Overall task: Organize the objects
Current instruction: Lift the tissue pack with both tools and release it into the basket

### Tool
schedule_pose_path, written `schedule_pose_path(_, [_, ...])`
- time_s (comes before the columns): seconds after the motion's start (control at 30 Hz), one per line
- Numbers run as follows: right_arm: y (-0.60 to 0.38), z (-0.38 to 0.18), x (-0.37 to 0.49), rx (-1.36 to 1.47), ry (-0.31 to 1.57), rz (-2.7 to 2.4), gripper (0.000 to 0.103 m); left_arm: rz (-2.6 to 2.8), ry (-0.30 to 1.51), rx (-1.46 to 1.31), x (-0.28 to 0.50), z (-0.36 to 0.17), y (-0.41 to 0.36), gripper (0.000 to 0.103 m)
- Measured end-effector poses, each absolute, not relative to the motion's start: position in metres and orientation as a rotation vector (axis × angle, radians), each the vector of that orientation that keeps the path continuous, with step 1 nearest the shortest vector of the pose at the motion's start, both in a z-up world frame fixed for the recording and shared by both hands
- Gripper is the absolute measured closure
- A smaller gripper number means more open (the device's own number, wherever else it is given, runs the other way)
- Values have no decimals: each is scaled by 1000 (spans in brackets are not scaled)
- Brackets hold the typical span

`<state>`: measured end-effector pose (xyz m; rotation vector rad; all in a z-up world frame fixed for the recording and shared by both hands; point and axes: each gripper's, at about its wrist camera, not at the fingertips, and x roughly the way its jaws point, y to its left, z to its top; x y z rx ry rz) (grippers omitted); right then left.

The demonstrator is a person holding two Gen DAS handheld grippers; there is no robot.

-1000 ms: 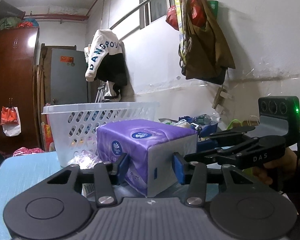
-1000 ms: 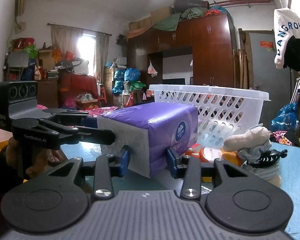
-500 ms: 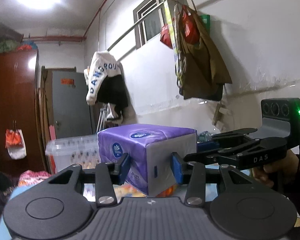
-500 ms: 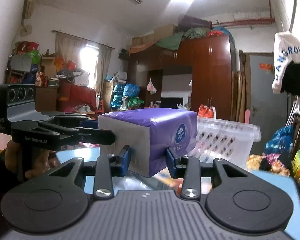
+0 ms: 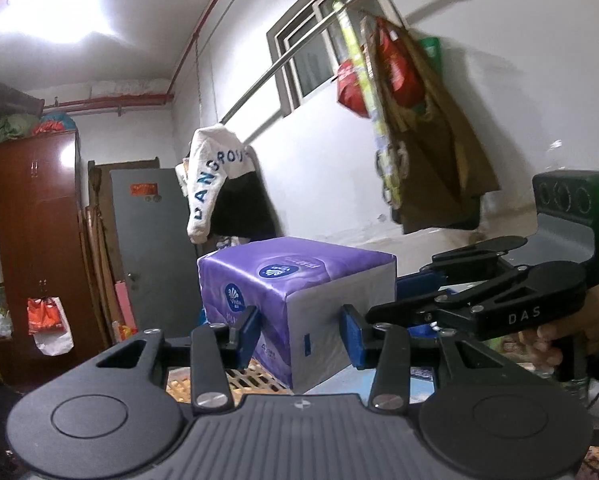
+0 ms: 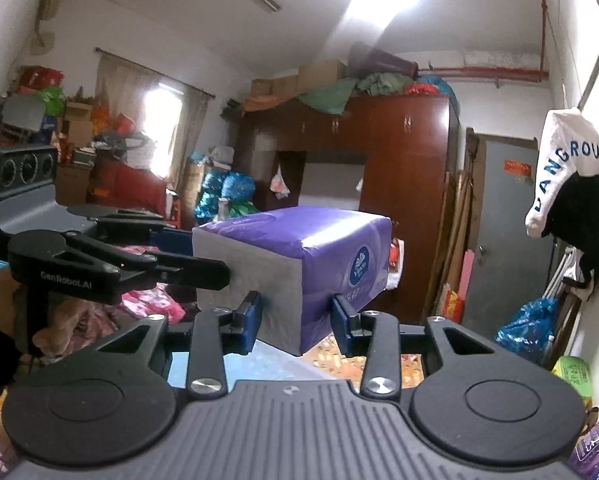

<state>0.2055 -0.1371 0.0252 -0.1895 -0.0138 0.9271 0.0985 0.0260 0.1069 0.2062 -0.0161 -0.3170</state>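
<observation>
Purple plastic-wrapped tissue pack [image 5: 295,280], blocky, grey-ended, long axis level between the two holders, held in mid-air, left gripper [image 5: 299,330] and right gripper [image 6: 295,314] each clamped on one end.

White walls [image 5: 499,92] enclosed a cluttered room. A dark red wardrobe [image 6: 403,168] stood beside a grey door [image 6: 503,232], bundles heaped on top. A curtained window [image 6: 155,108] glowed; a ceiling light [image 5: 39,28] glared overhead.
</observation>
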Motion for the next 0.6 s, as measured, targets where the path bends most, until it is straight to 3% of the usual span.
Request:
schedule_pose_path(0.3, [-92, 9, 253, -185, 129, 919, 62, -258, 113, 165, 165, 115, 60, 56])
schedule_pose_path(0.6, [-80, -12, 283, -183, 271, 870, 62, -222, 228, 148, 213, 91, 72, 55])
